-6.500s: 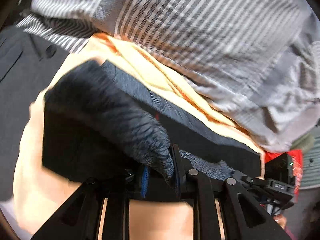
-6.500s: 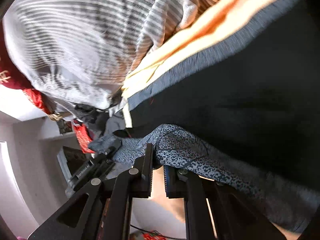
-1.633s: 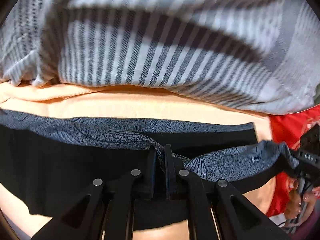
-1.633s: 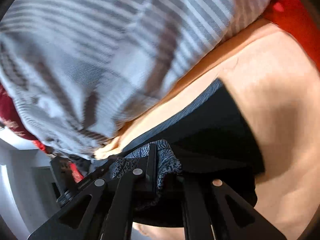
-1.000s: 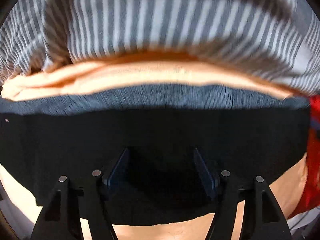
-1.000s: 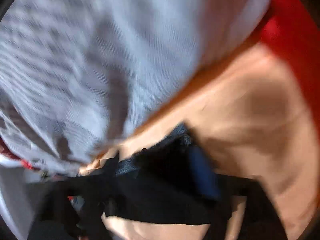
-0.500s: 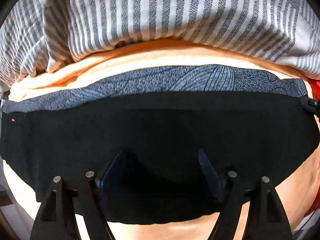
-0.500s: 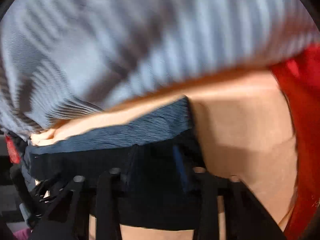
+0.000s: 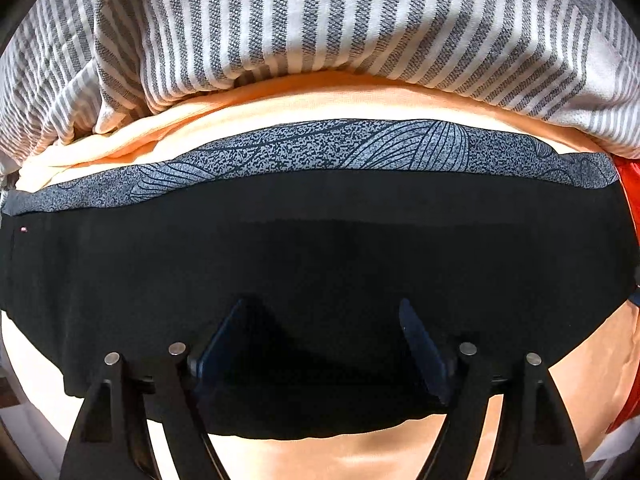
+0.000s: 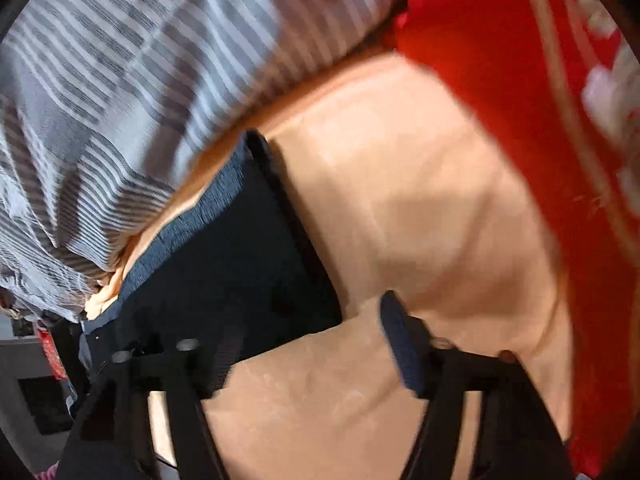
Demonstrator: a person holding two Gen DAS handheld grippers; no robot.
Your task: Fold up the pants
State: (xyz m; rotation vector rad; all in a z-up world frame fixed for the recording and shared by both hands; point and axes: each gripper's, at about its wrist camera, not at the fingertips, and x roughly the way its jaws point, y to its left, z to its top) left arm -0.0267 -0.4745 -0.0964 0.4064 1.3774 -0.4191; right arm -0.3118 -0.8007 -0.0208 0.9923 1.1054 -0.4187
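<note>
With pants (image 9: pixel 320 248) lying folded into a flat black band on peach cloth (image 9: pixel 328 456), patterned grey waistband (image 9: pixel 328 148) at 12 o'clock. Left gripper (image 9: pixel 324 332) poised above the black fabric, jaws spread, nothing pinched. Right gripper (image 10: pixel 296 332) over the pants' end at 3 o'clock, jaws just reopened, parted, gripping nothing; view blurred. Striped grey fabric (image 9: pixel 320 20) bunched beyond at 12 o'clock; red cloth (image 10: pixel 520 80) at 2 o'clock.
</note>
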